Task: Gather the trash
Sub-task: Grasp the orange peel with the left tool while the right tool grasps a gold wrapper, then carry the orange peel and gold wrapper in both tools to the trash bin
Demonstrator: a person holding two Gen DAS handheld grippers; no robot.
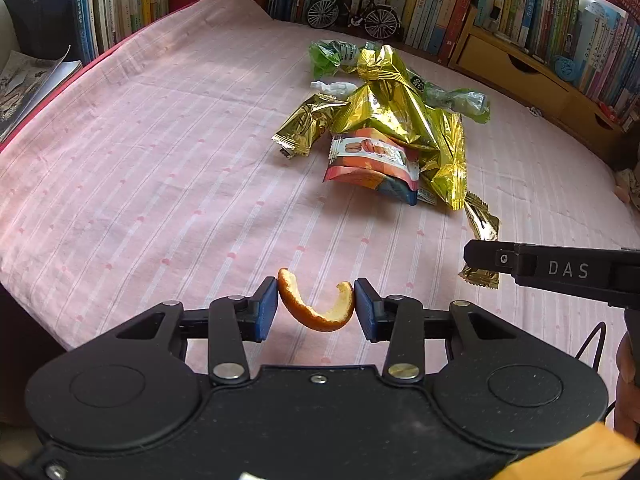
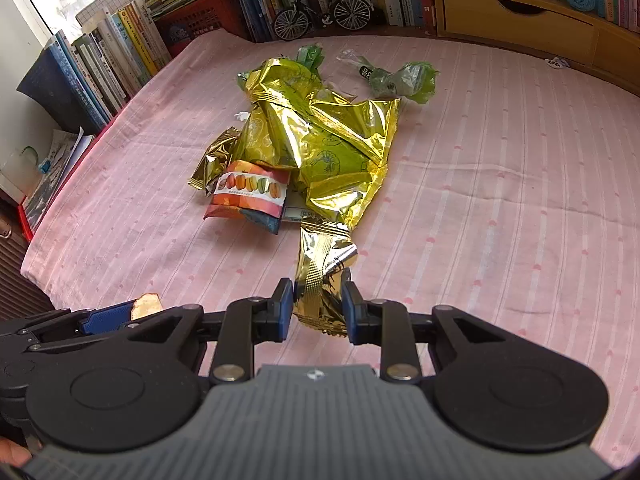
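Covering the pink striped bedsheet (image 2: 500, 168), a heap of gold foil wrappers (image 2: 320, 136) near mid-bed. Pinching a small gold wrapper (image 2: 320, 280) just beside that heap: right gripper (image 2: 316, 306). Clamping a curved orange peel (image 1: 316, 304) above the sheet: left gripper (image 1: 316, 308).

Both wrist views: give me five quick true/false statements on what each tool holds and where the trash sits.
1. The left tool is shut on an orange peel. True.
2. The right tool is open with nothing between its fingers. False: it is shut on a gold foil wrapper.
3. The macaron packet lies against the large gold foil bag. True.
4. The trash sits on a bare wooden table. False: it lies on a pink striped cloth.
5. A model bicycle stands before the books. True.
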